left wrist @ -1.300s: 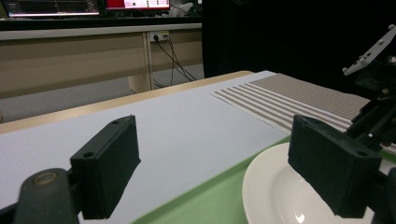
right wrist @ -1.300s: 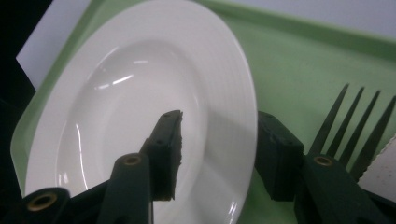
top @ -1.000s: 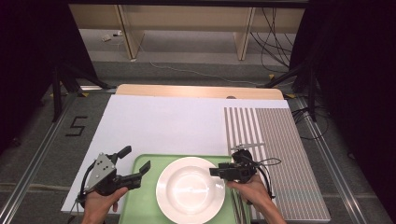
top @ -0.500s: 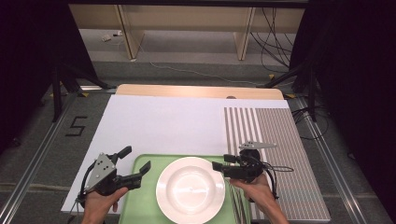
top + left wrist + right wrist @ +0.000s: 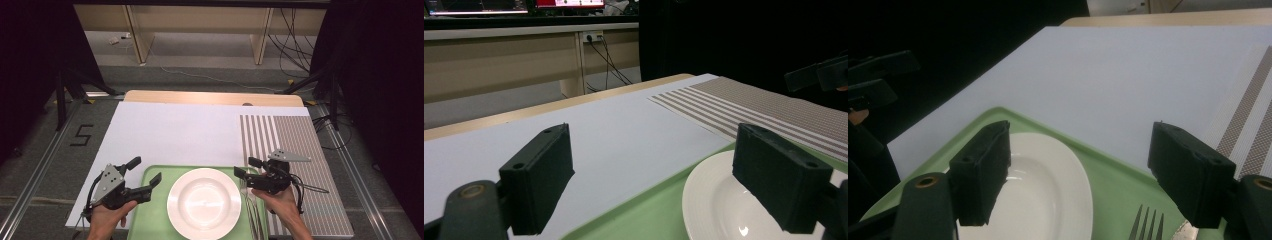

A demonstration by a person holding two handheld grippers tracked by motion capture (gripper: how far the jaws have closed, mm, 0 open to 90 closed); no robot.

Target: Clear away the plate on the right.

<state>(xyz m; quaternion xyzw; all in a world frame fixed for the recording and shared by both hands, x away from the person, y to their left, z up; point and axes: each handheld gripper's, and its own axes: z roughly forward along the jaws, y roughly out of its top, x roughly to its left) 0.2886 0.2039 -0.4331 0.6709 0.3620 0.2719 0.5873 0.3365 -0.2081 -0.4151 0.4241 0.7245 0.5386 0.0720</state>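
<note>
A white plate lies in the middle of a green tray at the near edge of the table. A fork rests on the tray's right side, its tines near the plate. My left gripper hovers open over the tray's left corner, with one jaw over the plate's rim in the left gripper view. My right gripper hangs open above the tray's right edge. Its jaws have just been opening, and nothing is between them. Below them lie the plate and the fork tines.
A white mat covers the table's left and middle. A striped brown placemat lies to the right, beside the tray. A wooden strip runs along the far edge. Cables and desk legs stand on the floor beyond.
My right gripper has risen from the plate's right rim and its jaws have spread wider. The left gripper has stayed where it was.
</note>
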